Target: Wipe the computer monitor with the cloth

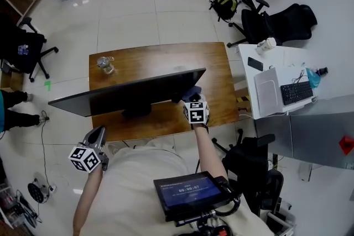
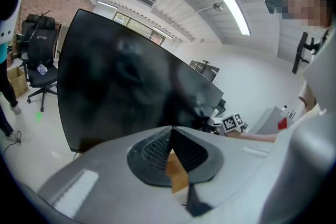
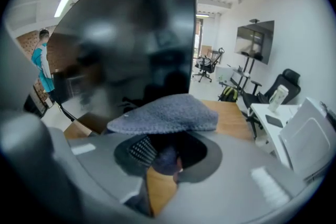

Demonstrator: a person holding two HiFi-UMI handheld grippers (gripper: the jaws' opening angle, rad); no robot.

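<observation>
A wide black monitor [image 1: 133, 94] stands on a wooden desk [image 1: 215, 80], its dark screen facing me. My right gripper [image 1: 193, 101] is at the screen's right end, shut on a grey-blue knitted cloth [image 1: 192, 92]. In the right gripper view the cloth [image 3: 165, 113] bulges out over the jaws, close to the screen [image 3: 136, 34]. My left gripper [image 1: 97, 135] hovers off the desk's front left corner, below the monitor's left half. In the left gripper view its jaws [image 2: 171, 144] are shut with nothing between them, pointing at the screen [image 2: 121, 81].
A glass jar [image 1: 105, 64] sits at the desk's back left. To the right is a white table with a laptop [image 1: 267, 90] and keyboard [image 1: 297, 92]. Black office chairs [image 1: 279, 22] stand behind it. Another chair [image 1: 251, 160] is at my right side.
</observation>
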